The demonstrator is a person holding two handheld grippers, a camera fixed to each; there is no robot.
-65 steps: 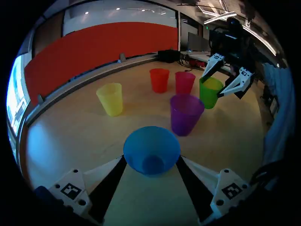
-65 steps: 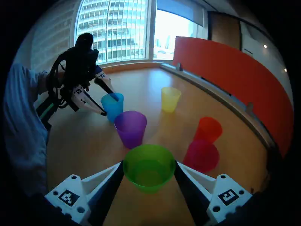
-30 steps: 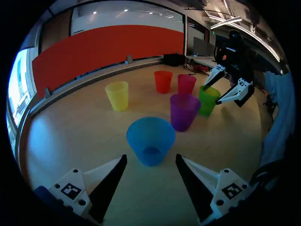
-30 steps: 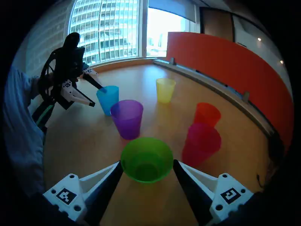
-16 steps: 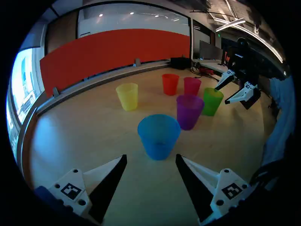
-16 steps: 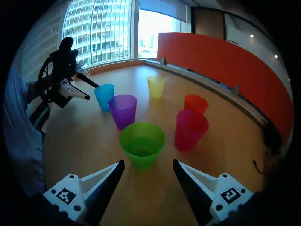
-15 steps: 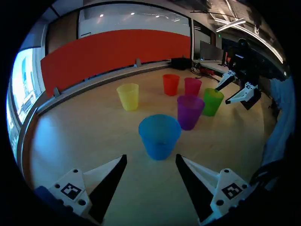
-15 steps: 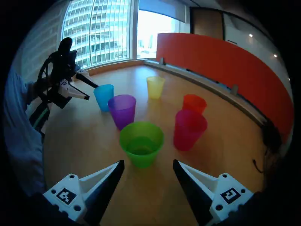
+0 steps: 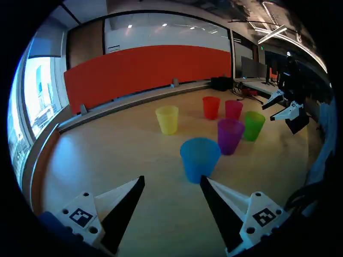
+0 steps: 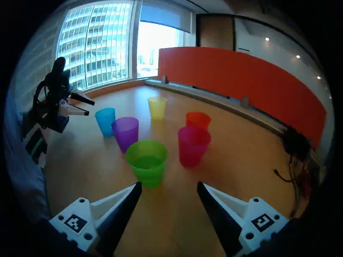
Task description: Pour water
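Cups [image 9: 200,158] huddle on open wood surface [image 9: 107,145]; left claw [image 9: 171,177], right claw [image 10: 168,183] spread.

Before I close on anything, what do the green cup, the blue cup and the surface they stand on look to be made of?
The green cup is likely thin plastic, translucent and smooth; light glows through its wall. The blue cup has the same look: tinted translucent plastic, slightly matte. The surface seems wood or wood-look laminate, light brown with a soft sheen.
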